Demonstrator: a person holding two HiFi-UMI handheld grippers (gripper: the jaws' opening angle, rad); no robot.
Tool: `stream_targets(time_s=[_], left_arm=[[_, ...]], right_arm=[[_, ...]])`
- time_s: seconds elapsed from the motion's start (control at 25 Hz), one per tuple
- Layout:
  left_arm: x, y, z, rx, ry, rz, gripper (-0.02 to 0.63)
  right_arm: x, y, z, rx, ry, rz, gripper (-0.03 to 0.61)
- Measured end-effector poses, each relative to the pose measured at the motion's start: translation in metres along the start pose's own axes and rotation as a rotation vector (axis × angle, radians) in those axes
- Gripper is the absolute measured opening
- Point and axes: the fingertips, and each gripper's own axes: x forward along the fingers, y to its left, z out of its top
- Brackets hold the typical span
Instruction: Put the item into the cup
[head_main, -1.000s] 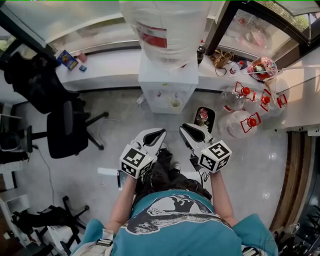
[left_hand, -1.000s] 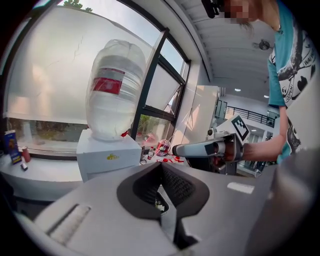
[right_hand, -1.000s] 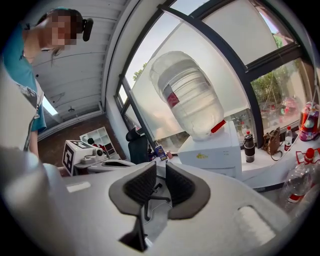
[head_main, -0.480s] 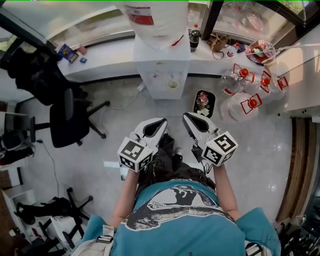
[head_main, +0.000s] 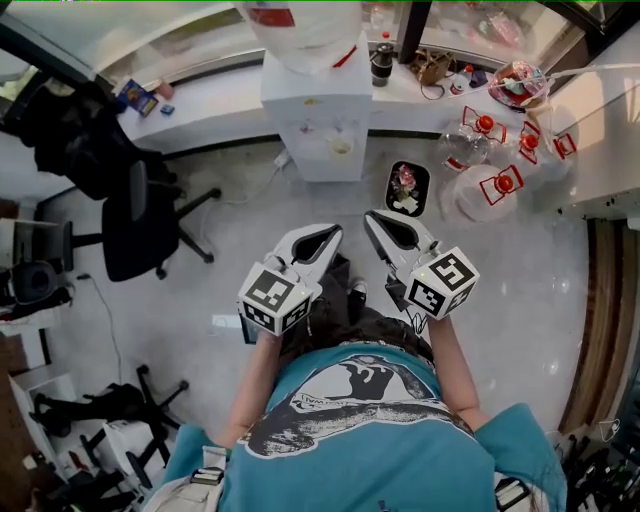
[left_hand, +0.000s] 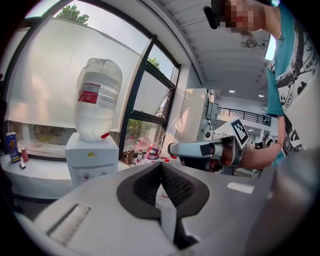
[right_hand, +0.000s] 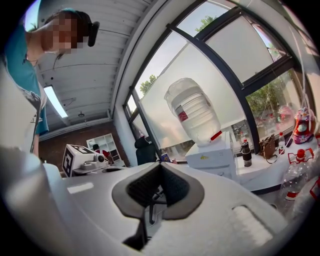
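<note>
Item: none told apart in any view; nothing held, nothing between either tool's jaws.
Cup: not surely found; small pale round thing (head_main: 342, 146) on the front ledge of the water dispenser (head_main: 318, 100), far and centre, may be one.
Step in hand: judged as the approach, before any grasp; task proper not yet begun.
Left tool (head_main: 330, 236): jaws together at the tips, empty.
Right tool (head_main: 376, 222): jaws just been closing, now together, empty.
Pose: both forearms stretched forward from the waist over the floor (head_main: 230, 240); tools side by side, near each other but apart, noses aimed at the far dispenser, close to level with a slight dip; marker cubes nearest the body.
Next move calls for: finding the item first, perhaps among the small things on the far counter (head_main: 210, 108); then spreading one tool's jaws before reaching in; keeping both tools off the dispenser's big bottle on the way.
</note>
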Motion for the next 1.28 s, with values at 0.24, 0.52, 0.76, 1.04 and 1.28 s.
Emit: stream_targets(time_s=[0.24, 0.52, 0.76, 1.04, 1.28], left_arm=[[-0.005, -0.013, -0.001, 0.014, -0.006, 0.000, 0.000], [-0.012, -0.020, 0.001, 0.032, -0.011, 0.000, 0.000], [-0.015, -0.023, 0.005, 0.053, -0.020, -0.006, 0.000], [-0.017, -0.028, 0.005, 0.060, -0.023, -0.011, 0.000], [-0.021, -0.034, 0.000, 0.063, -0.016, -0.012, 0.000]], right_arm=[[-0.010, 0.004, 0.000, -0.027, 0.004, -0.019, 0.000], [-0.013, 0.012, -0.004, -0.051, 0.012, -0.020, 0.000], [-0.015, 0.019, -0.011, -0.074, 0.022, -0.029, 0.000], [-0.018, 0.022, -0.016, -0.081, 0.037, -0.038, 0.000], [-0.022, 0.028, -0.021, -0.084, 0.041, -0.038, 0.000]])
